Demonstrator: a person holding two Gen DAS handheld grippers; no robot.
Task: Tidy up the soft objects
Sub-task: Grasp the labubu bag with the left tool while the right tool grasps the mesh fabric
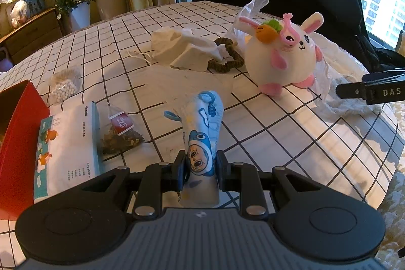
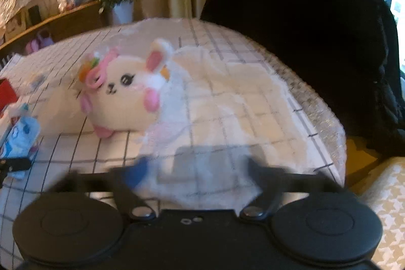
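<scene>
1. Centrally, the printed sock (image 1: 203,133), pale blue with a cartoon face in a shark hood, stood upright above the checked tablecloth (image 1: 291,138), pinched low down between the two fingers of the left gripper (image 1: 200,170), whose jaws were clenched on it.
2. In the right wrist view the same sock (image 2: 21,133) showed at the far left edge, blurred.
3. Beyond the sock and to its right sat the round white bunny plush (image 1: 284,57), with pink ears, pink feet and a small orange carrot on its head; it rested on the cloth, well apart from the sock.
4. A white lacy fabric (image 1: 341,98) lay just beside the plush on the right, and the right gripper (image 1: 372,90) reached in over it from the right edge.
5. From the right wrist view, motion blur hid that gripper's fingers, so its state could not be told; the white fabric (image 2: 202,168) lay right under its front.
6. Behind, a cream drawstring bag (image 1: 182,47) and a brown scrunchie (image 1: 227,55) lay touching each other.
7. To the left lay a tea bag (image 1: 119,130), a white packet (image 1: 68,143) and a red box (image 1: 20,143).
</scene>
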